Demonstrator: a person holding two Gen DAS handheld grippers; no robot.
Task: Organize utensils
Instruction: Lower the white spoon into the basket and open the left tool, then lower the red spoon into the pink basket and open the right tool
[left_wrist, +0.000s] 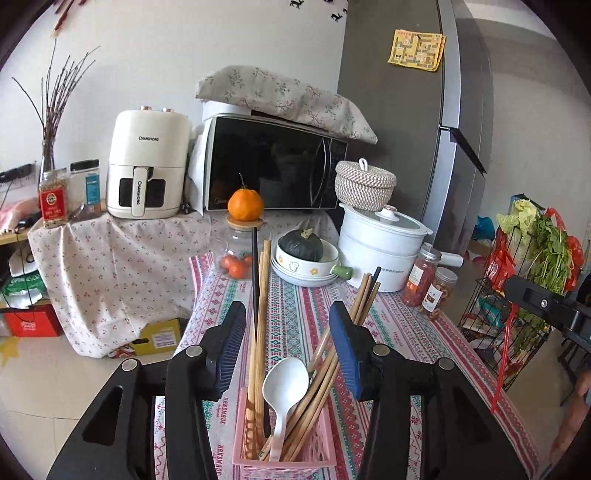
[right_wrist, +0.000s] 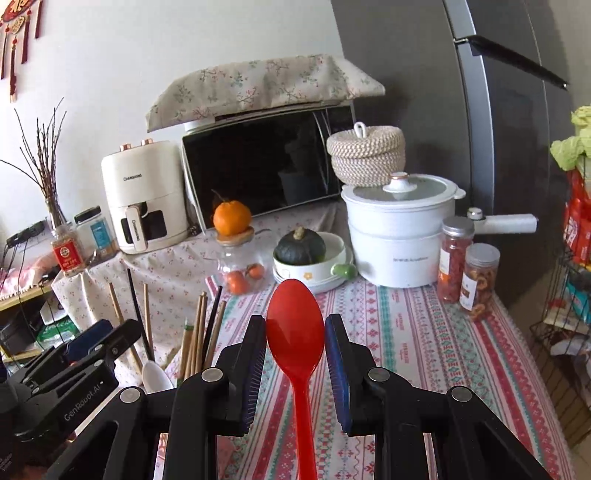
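Note:
A pink slotted basket (left_wrist: 243, 424) stands on the patterned tablecloth and holds several wooden chopsticks (left_wrist: 258, 314), a black chopstick and a white spoon (left_wrist: 284, 387). My left gripper (left_wrist: 288, 332) is open, its fingers on either side of the utensils above the basket. My right gripper (right_wrist: 295, 339) holds a red plastic spoon (right_wrist: 295, 332) bowl-up between its pads. In the right wrist view the left gripper (right_wrist: 85, 354) is at the lower left, with the chopsticks (right_wrist: 199, 332) and white spoon (right_wrist: 155, 376) beside it.
At the table's far end stand a glass jar with an orange on its lid (left_wrist: 245, 205), a bowl holding a dark squash (left_wrist: 301, 245), a white pot (left_wrist: 380, 251) and two snack jars (left_wrist: 428, 280). A microwave (left_wrist: 273, 162), air fryer (left_wrist: 146, 166) and fridge stand behind. A wire rack (left_wrist: 517, 295) is at the right.

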